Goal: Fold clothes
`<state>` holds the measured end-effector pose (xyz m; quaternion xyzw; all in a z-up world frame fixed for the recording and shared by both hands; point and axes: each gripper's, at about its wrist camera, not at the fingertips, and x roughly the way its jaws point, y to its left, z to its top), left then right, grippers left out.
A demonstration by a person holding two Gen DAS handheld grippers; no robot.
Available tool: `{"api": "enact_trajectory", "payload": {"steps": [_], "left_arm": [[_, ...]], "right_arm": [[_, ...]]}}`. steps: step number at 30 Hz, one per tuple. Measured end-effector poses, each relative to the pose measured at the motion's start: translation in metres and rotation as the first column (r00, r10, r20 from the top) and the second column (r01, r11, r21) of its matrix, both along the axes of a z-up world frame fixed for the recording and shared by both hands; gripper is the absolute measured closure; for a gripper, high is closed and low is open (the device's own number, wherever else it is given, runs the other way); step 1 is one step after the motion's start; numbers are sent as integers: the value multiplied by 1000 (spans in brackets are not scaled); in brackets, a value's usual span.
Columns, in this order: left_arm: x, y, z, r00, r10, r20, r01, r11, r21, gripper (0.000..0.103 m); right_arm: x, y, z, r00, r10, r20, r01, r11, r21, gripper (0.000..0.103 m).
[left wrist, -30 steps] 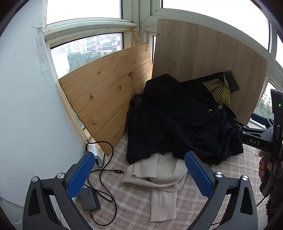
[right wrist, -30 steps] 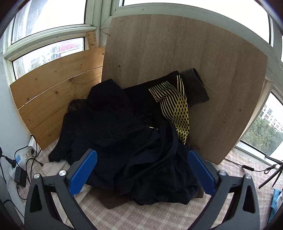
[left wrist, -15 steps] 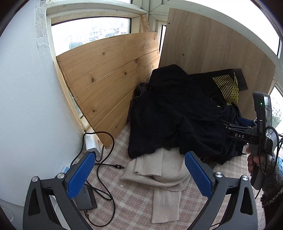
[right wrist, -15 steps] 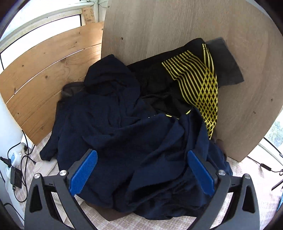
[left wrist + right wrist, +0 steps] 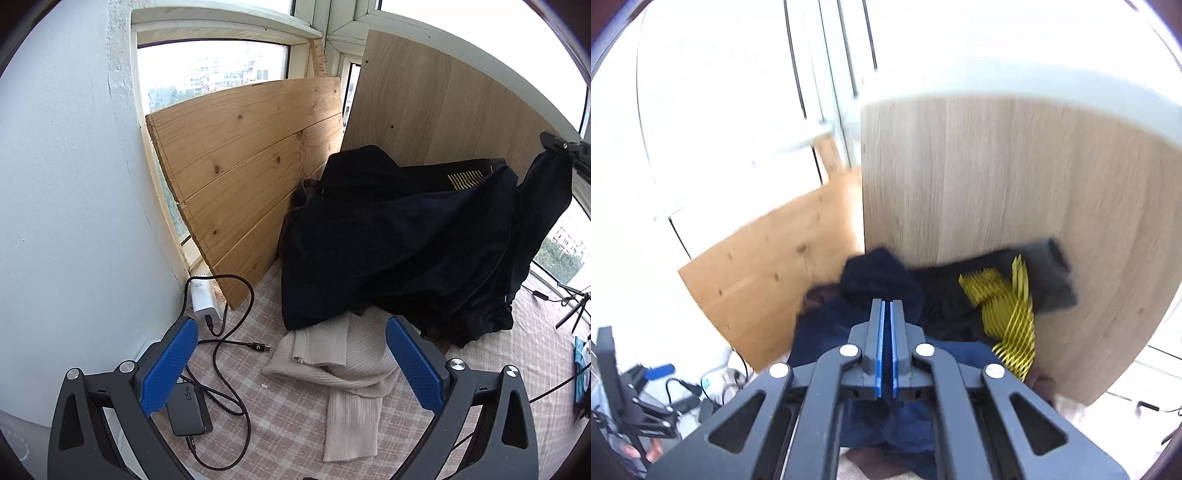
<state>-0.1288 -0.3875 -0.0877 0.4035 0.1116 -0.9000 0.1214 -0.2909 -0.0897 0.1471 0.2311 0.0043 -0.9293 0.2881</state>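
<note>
A pile of dark clothes lies against the boards. On top is a navy garment point(image 5: 399, 236), lifted at its right end by my right gripper point(image 5: 554, 142). In the right wrist view that gripper point(image 5: 886, 314) is shut, with navy cloth point(image 5: 897, 424) hanging under it. A black garment with yellow stripes point(image 5: 1008, 306) lies behind, and it also shows in the left wrist view point(image 5: 463, 179). A cream knit garment point(image 5: 343, 362) lies in front on the checked cloth point(image 5: 288, 413). My left gripper point(image 5: 291, 365) is open and empty, low, in front of the cream knit.
A pine board point(image 5: 243, 177) and a pale wood panel point(image 5: 436, 122) lean against the windows. A white charger point(image 5: 201, 299), a black cable point(image 5: 236, 332) and a black power brick point(image 5: 186, 410) lie at the left by the white wall point(image 5: 66, 206).
My right gripper has closed on the navy garment and risen, pulling its right end up off the pile. My left gripper has shifted slightly and stays open.
</note>
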Motion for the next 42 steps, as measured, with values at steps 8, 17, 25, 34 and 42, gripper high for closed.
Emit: {"api": "enact_trajectory", "payload": {"steps": [8,17,25,34,42], "left_arm": [[13,19,29,996,-61,-60,60,998,-33,1],[54,19,27,998,-62,-28,59,994,-94,1],[72,11,27,999,-27,-16,26,996,-87,1],[63,41,38,988,-136,-72,132,989,-60,1],[55,91,27,972,-234,-32,232,971,-63,1]], "right_arm": [[82,83,73,990,-106,-95,111,992,53,100],[53,111,-152,888,-140,437,145,989,21,100],[86,122,61,979,-205,9,205,978,29,100],[220,241,265,849,-446,-283,477,877,51,101],[120,229,-1,854,-372,365,332,928,168,22]]}}
